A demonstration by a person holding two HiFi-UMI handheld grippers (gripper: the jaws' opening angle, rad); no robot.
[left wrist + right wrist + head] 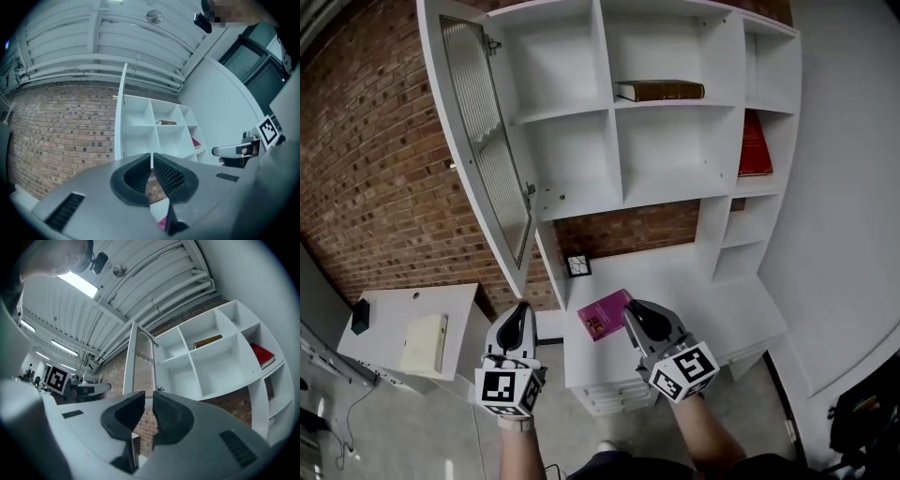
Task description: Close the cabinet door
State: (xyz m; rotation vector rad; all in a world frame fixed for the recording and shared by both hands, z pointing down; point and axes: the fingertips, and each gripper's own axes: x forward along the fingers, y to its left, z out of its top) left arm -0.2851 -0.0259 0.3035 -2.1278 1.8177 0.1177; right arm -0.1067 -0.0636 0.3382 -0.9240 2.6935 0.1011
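White cabinet door [487, 141] stands open, top edge cropped.

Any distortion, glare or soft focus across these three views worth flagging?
Head view: even light, the cabinet door sharp, shelf edges bowing mildly. Left gripper view: heavy fisheye, black corners, the left gripper soft up close. Right gripper view: same fisheye, the ceiling light blown to white, the right gripper soft too.

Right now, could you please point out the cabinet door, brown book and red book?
cabinet door [492, 141], head view, on its glass pane.
brown book [661, 91], head view, on its spine.
red book [755, 145], head view, on its cover.
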